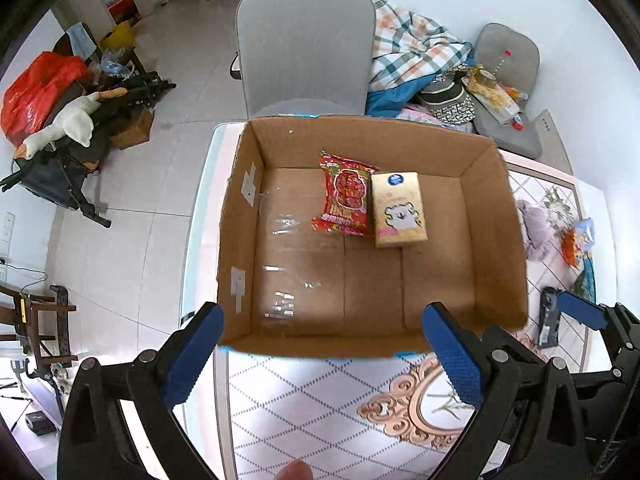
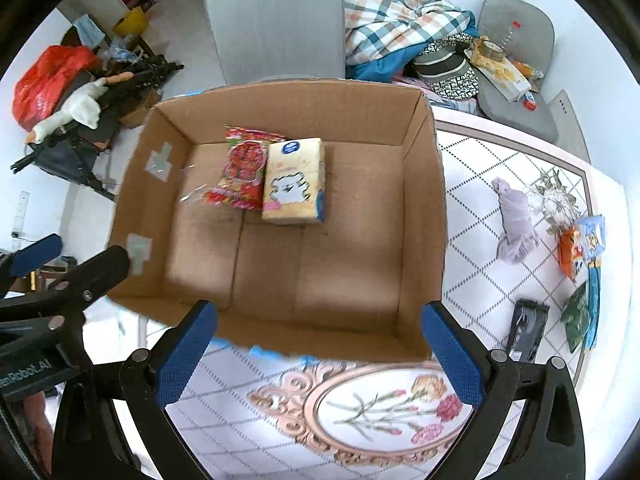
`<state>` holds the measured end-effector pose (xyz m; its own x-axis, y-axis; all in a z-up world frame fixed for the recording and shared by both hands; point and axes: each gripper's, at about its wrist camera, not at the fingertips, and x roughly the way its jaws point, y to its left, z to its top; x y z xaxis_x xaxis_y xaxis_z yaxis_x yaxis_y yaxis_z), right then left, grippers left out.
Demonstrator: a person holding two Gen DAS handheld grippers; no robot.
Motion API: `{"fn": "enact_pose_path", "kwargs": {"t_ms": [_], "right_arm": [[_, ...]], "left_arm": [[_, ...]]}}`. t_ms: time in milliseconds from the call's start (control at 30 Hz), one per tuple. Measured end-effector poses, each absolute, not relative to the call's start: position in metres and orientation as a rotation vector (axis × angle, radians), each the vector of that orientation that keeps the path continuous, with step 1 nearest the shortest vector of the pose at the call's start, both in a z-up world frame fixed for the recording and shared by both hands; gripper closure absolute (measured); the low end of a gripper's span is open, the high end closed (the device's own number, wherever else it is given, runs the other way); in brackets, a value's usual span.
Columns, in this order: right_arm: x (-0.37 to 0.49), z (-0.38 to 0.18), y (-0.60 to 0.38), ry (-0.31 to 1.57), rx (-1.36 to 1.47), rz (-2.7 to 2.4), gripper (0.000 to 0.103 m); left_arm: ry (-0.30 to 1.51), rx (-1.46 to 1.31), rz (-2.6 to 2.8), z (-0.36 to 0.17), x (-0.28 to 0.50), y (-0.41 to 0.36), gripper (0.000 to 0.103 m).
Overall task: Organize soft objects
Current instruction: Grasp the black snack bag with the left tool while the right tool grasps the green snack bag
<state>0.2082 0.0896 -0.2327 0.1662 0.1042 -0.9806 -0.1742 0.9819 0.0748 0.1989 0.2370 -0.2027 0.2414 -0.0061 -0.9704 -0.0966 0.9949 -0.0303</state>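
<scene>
An open cardboard box [image 1: 496, 216] [image 2: 424, 200] stands on the table. Inside lie a red snack packet [image 1: 346, 196] [image 2: 240, 170] and a cream tissue pack with a white bear [image 1: 398, 210] [image 2: 294, 182], side by side at the far end. A lilac cloth [image 2: 514, 220] [image 1: 534, 228] lies on the table right of the box. Beyond it are colourful snack packets [image 2: 582, 248] [image 1: 576, 240] and a black packet [image 2: 526, 330] [image 1: 548, 322]. My left gripper [image 1: 324, 344] is open and empty at the box's near edge. My right gripper [image 2: 320, 340] is open and empty at the near edge too.
The table wears a white patterned cloth with a pink ornate oval [image 2: 384, 412]. A grey chair [image 1: 304, 44] stands behind the box. A second chair [image 2: 516, 64] to the right holds clutter, with a plaid blanket [image 2: 396, 16] between them. Clutter and a goose plush [image 1: 64, 124] lie on the floor left.
</scene>
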Motion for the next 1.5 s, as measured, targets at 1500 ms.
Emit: {"fn": "enact_pose_path", "kwargs": {"t_ms": [1500], "right_arm": [[0.227, -0.389, -0.356, 1.656, -0.280, 0.157, 0.015]], "left_arm": [[1.832, 0.023, -0.262, -0.436, 0.235, -0.210, 0.030]]}}
